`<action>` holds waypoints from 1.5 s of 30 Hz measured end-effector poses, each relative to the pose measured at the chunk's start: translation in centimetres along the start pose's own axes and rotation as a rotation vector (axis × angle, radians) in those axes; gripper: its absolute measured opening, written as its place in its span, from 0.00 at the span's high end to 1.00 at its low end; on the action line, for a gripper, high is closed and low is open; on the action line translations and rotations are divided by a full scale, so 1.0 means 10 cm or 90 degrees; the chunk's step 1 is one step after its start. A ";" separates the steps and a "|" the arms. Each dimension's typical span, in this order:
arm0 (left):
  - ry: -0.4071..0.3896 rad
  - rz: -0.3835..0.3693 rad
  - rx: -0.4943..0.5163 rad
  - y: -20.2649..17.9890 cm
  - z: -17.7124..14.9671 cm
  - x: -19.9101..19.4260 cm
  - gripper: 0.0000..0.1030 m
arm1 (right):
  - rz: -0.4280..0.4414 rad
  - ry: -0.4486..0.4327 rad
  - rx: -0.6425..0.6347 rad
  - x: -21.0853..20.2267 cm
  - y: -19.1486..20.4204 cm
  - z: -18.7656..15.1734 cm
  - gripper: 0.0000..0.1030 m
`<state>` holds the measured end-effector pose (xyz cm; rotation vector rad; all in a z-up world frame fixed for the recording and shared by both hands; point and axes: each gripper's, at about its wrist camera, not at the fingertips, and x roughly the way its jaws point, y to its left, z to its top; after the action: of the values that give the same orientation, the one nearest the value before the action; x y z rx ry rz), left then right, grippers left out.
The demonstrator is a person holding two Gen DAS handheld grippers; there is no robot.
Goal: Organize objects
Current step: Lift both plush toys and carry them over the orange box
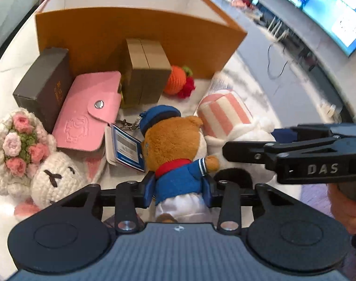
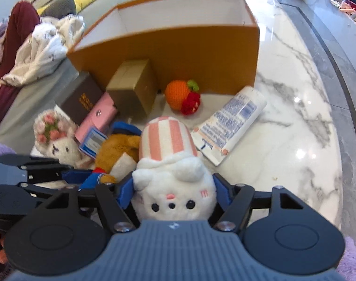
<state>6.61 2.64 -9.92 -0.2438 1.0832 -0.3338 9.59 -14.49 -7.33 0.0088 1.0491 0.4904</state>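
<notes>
White veined marble table carries a tall orange box with plush clutter in front. Left gripper, angled down, has its blue pads squeezing the fuzzy brown bear at its blue jacket. Right gripper, also tilted down, clamps the soft white cat plush in a striped pink hat

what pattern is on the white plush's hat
Pink and cream vertical stripes on the hat, clearest in the right wrist view.
</notes>
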 end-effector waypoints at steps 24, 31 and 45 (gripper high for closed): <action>-0.244 -0.011 -0.014 0.03 0.90 -1.10 0.57 | 0.075 -0.173 0.070 -0.83 0.16 0.91 0.32; -0.259 0.000 -0.021 0.15 1.22 -1.12 0.57 | 0.076 -0.205 0.081 -0.76 0.27 1.39 0.32; -0.223 0.018 -0.036 0.76 1.53 -0.54 0.57 | 0.041 -0.131 0.117 0.26 0.25 2.08 0.32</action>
<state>19.11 12.22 -1.33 -0.3236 0.7497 -0.2250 26.96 -6.62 1.68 0.2522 0.8898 0.4402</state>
